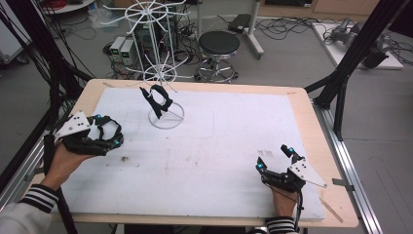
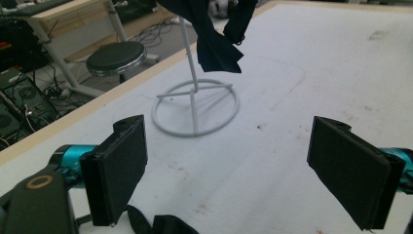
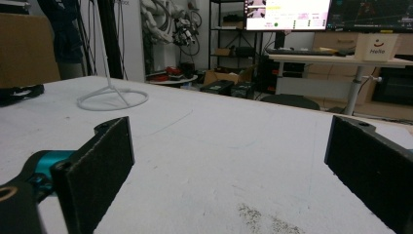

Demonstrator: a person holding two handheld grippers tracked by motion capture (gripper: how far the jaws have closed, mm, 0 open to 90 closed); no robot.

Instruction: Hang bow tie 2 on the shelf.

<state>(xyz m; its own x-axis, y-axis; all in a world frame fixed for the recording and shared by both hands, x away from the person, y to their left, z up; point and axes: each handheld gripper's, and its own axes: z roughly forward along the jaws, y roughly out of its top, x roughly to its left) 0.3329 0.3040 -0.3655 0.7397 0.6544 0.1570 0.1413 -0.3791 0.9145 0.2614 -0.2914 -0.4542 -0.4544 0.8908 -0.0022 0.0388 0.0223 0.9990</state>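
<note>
From the high view, the job looked close to done: one dark garment (image 1: 157,101) hung on the single white wire stand (image 1: 166,116), ahead and to the right of the left claw (image 1: 108,132), whose jaws stood apart with nothing between them. One right claw (image 1: 274,157) rested well apart from the stand, also spread and empty.

In the left gripper view, the garment (image 2: 214,34) dangled above and beyond the open jaws, the stand's ring base (image 2: 196,113) just ahead; a scrap of dark fabric (image 2: 163,225) lay beneath the claw.

In the right gripper view, one stand (image 3: 112,96) stood far ahead-left of the parted jaws.
</note>
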